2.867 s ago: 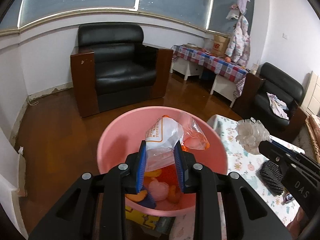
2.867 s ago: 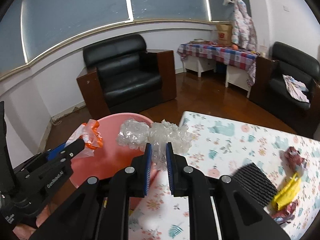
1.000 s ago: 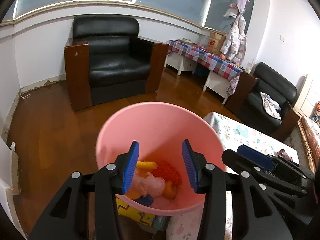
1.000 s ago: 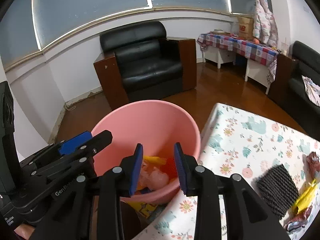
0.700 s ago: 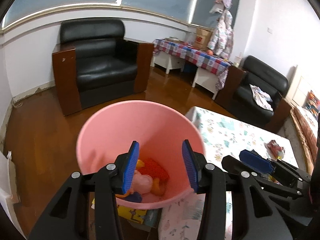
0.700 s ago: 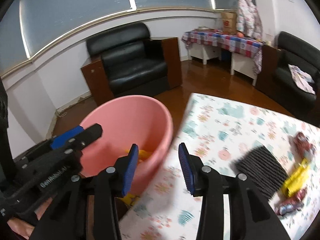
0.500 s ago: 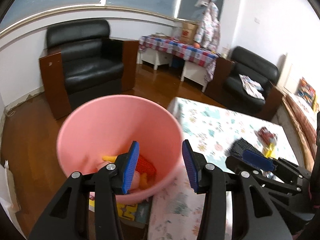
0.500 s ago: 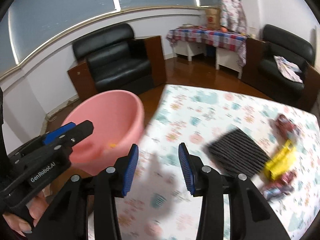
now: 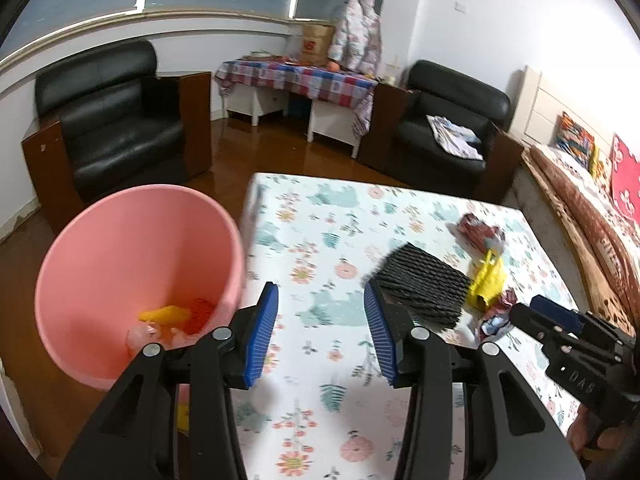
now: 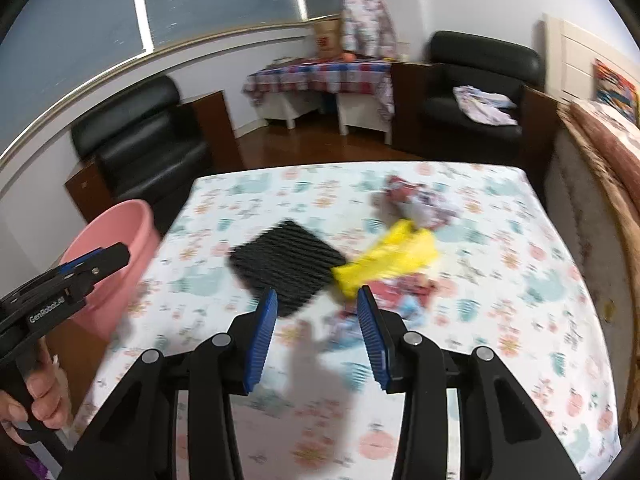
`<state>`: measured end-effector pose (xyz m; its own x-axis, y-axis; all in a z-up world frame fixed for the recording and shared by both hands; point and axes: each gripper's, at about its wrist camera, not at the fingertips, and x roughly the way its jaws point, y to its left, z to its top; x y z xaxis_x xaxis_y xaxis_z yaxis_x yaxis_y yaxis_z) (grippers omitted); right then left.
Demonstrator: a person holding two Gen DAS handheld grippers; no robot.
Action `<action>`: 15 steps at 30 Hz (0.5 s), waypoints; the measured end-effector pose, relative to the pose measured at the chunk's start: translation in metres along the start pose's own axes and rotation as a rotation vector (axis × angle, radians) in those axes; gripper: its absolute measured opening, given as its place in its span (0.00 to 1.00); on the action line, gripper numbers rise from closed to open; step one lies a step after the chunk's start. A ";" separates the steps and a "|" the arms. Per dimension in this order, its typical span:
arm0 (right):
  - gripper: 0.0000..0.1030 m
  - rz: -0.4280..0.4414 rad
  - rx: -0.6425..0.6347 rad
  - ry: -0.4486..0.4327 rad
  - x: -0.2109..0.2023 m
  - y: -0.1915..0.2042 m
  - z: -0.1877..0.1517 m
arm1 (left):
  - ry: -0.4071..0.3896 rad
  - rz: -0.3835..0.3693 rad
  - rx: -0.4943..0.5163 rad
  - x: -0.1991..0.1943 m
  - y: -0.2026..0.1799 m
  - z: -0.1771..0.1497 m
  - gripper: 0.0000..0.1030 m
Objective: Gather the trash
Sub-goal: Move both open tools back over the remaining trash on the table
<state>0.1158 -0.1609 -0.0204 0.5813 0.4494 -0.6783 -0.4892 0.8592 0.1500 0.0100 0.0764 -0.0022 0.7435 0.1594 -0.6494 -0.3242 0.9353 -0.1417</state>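
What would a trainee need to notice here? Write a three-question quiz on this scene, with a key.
1. True or false: the black ribbed mat lies inside the pink bin.
2. Multiple choice: what is between the jaws of the left gripper? A) a yellow wrapper B) nothing C) the mat
3. Fill in: the yellow wrapper lies on the floral ____, on the side of the mat away from the bin.

Key:
1. False; it lies on the tablecloth beside the bin.
2. B; both the left and the right gripper stand open and empty above the table.
3. tablecloth
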 end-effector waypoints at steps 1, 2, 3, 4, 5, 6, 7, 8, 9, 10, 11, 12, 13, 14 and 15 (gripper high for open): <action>0.40 -0.011 0.016 0.001 -0.001 -0.008 -0.002 | 0.010 -0.008 0.005 0.003 -0.003 0.000 0.44; 0.40 -0.018 0.030 0.003 -0.002 -0.014 -0.003 | 0.022 -0.017 0.006 0.006 -0.007 0.000 0.44; 0.40 -0.023 0.044 0.007 -0.003 -0.020 -0.006 | 0.032 -0.026 0.006 0.008 -0.009 -0.001 0.44; 0.40 -0.028 0.061 0.011 -0.003 -0.026 -0.010 | 0.042 -0.035 0.003 0.011 -0.009 -0.001 0.44; 0.40 -0.031 0.078 0.016 -0.003 -0.032 -0.013 | 0.058 -0.048 -0.001 0.014 -0.011 -0.002 0.44; 0.40 -0.032 0.089 0.020 -0.003 -0.032 -0.015 | 0.073 -0.059 -0.006 0.018 -0.014 -0.002 0.44; 0.40 -0.030 0.105 0.029 -0.001 -0.037 -0.018 | 0.085 -0.069 -0.010 0.021 -0.016 -0.002 0.44; 0.40 -0.026 0.117 0.034 0.000 -0.040 -0.020 | 0.099 -0.080 -0.013 0.025 -0.020 -0.002 0.44; 0.40 -0.022 0.129 0.039 0.000 -0.043 -0.022 | 0.109 -0.086 -0.014 0.028 -0.022 -0.003 0.44; 0.40 -0.015 0.145 0.043 0.001 -0.045 -0.023 | 0.124 -0.095 -0.018 0.033 -0.026 -0.003 0.44; 0.40 -0.011 0.156 0.045 0.002 -0.047 -0.024 | 0.134 -0.103 -0.021 0.036 -0.028 -0.003 0.44; 0.40 -0.002 0.173 0.047 0.003 -0.049 -0.024 | 0.144 -0.110 -0.026 0.040 -0.031 -0.002 0.44; 0.40 0.003 0.183 0.050 0.004 -0.049 -0.023 | 0.158 -0.118 -0.036 0.044 -0.033 -0.001 0.44; 0.40 0.010 0.196 0.053 0.005 -0.050 -0.023 | 0.169 -0.121 -0.045 0.048 -0.035 -0.001 0.44; 0.41 0.016 0.208 0.056 0.007 -0.049 -0.022 | 0.181 -0.126 -0.057 0.052 -0.037 0.000 0.44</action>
<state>0.1296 -0.2058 -0.0480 0.5346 0.4541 -0.7127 -0.3499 0.8866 0.3024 0.0609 0.0504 -0.0309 0.6650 -0.0219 -0.7465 -0.2719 0.9239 -0.2693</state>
